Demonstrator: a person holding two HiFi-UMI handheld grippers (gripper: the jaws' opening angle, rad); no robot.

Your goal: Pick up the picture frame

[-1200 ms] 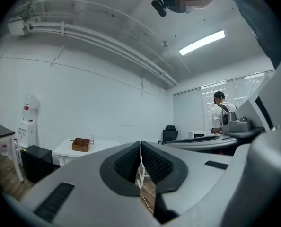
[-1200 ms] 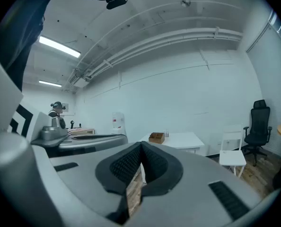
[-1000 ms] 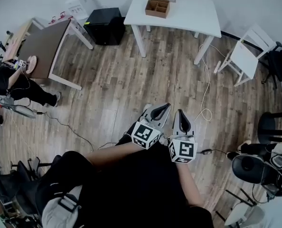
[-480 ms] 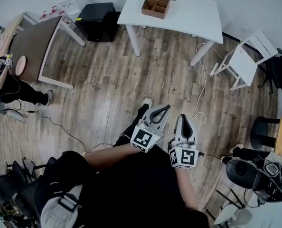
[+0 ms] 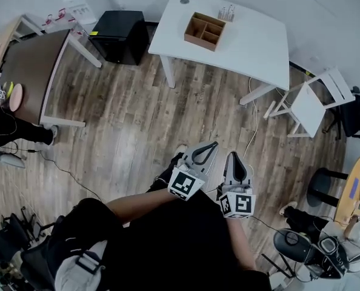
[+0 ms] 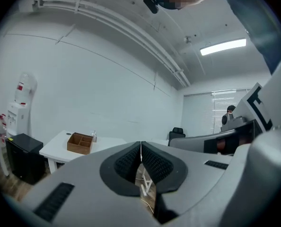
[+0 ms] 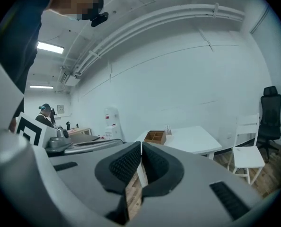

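I see no picture frame that I can make out in any view. A wooden compartment box (image 5: 203,31) and a small clear item (image 5: 227,11) stand on the white table (image 5: 253,41) ahead. The box also shows in the left gripper view (image 6: 80,143) and the right gripper view (image 7: 155,136). My left gripper (image 5: 214,144) and right gripper (image 5: 233,155) are held side by side over the wood floor, well short of the table. Both point toward it. In each gripper's own view, left (image 6: 141,144) and right (image 7: 141,144), the pads meet with nothing between them.
A black cabinet (image 5: 120,35) stands left of the white table, and a brown table (image 5: 28,71) lies further left. A white folding chair (image 5: 310,105) is on the right, with a cable (image 5: 253,132) on the floor near it. A black office chair (image 7: 270,108) stands against the wall.
The white table and the box have drawn closer and larger as I walk toward them. Both grippers stay together, shut and empty.
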